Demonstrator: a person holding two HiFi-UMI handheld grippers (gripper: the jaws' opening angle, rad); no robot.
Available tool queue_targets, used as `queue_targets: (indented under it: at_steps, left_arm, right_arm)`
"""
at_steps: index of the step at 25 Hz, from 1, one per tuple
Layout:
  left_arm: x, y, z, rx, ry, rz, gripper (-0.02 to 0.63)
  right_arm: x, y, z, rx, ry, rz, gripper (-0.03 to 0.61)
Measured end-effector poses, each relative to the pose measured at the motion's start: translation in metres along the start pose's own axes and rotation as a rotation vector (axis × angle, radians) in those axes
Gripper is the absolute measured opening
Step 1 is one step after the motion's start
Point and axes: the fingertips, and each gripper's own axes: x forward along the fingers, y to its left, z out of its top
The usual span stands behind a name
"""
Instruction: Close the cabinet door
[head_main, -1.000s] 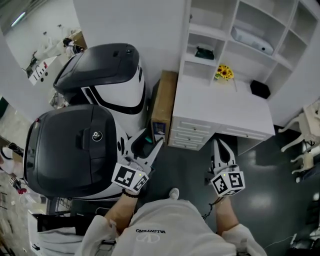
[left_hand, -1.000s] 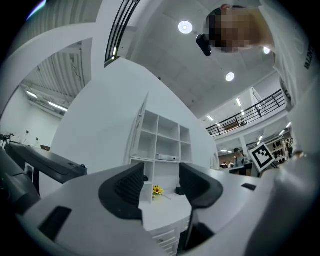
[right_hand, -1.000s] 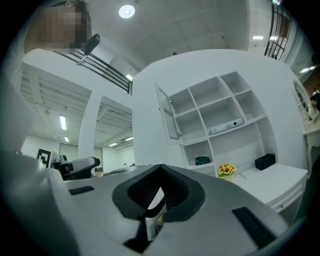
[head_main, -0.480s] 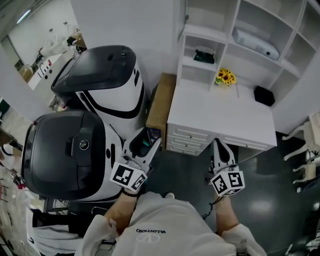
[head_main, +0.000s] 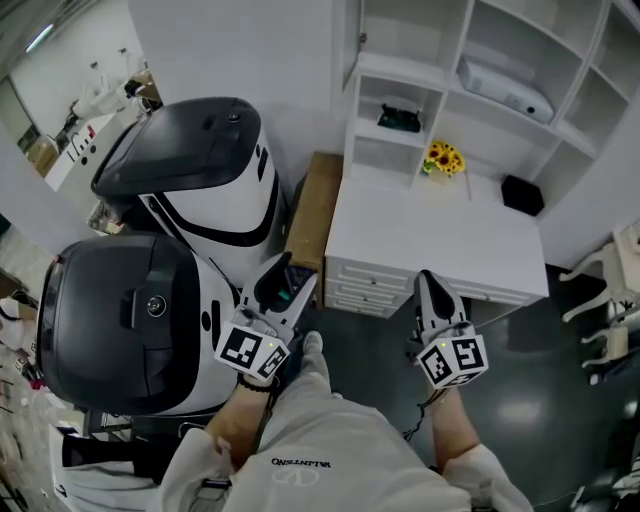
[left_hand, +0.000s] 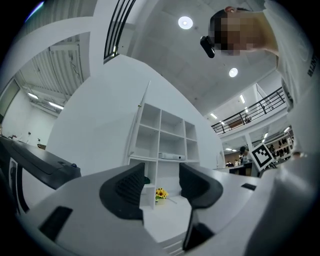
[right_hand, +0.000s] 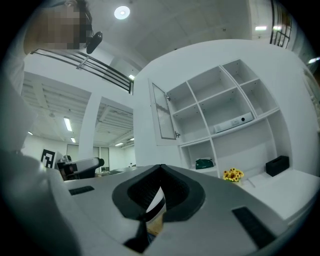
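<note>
Hovering off the front edge of the white tabletop (head_main: 430, 235), the left gripper (left_hand: 162, 184) holds its fingers spread, nothing between them; the right gripper (right_hand: 160, 172) has its fingers pressed together. The glass-paned white cabinet door (right_hand: 163, 112) stands swung open at the upper left of the white shelf unit (right_hand: 235, 107) along the tabletop's back edge.

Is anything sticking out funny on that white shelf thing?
Yes. The cabinet door on the left side of the white shelf unit is swung open and sticks out from the front. Nothing else looks spilled or broken.
</note>
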Motion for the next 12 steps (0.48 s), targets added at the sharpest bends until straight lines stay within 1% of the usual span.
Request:
queue_targets:
  at_steps: [6, 12]
  left_arm:
    - [0.034, 0.032, 0.002, -0.003, -0.044, -0.009, 0.215]
    - [0.081, 0.080, 0.005, -0.015, -0.094, -0.019, 0.209]
  right_arm:
    - [0.040, -0.011, -0.002, -0.018, 0.011, 0.002, 0.009]
    - [0.104, -0.021, 0.009, -0.039, -0.008, 0.015, 0.009]
